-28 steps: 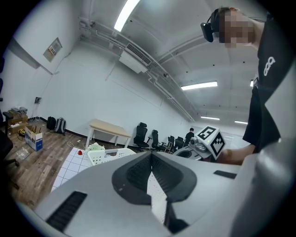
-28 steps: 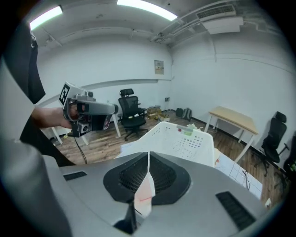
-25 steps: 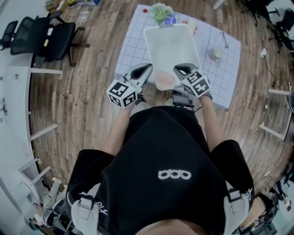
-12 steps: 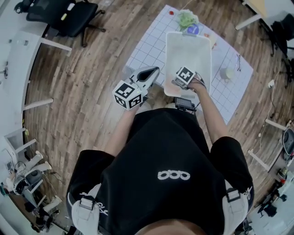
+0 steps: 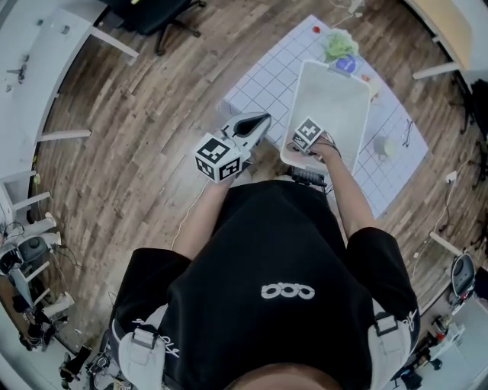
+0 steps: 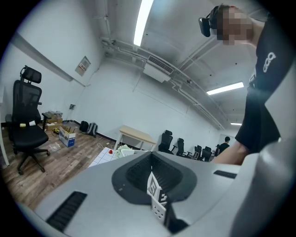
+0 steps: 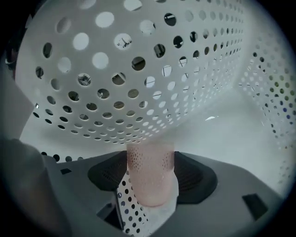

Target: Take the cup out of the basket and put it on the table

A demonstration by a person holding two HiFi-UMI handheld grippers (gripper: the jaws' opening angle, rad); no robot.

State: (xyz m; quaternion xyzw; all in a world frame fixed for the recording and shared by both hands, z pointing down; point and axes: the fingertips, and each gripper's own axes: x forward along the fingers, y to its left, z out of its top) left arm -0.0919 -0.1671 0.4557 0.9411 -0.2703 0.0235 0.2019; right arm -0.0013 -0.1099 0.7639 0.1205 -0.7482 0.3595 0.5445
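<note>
In the right gripper view a pale pink cup (image 7: pixel 150 173) stands upright on the floor of the white perforated basket (image 7: pixel 138 69). It sits between the dark pads of my right gripper (image 7: pixel 151 162), whose jaws are opening around it. In the head view the right gripper (image 5: pixel 303 141) points down into the near end of the basket (image 5: pixel 335 107) and hides the cup. My left gripper (image 5: pixel 261 122) hangs outside the basket, to its left. In its own view its jaws (image 6: pixel 152 162) are together with nothing between them.
The basket rests on a white gridded mat (image 5: pixel 267 76) on the wooden floor. Beyond its far end lie a green bundle (image 5: pixel 338 44) and a blue item (image 5: pixel 345 65). A small pale bowl (image 5: pixel 385 146) sits to its right. A black chair (image 5: pixel 152 11) stands far left.
My right gripper has gone from the basket's near edge down into the basket, over the pink cup. The left gripper has stayed outside. The head view has swung to the left.
</note>
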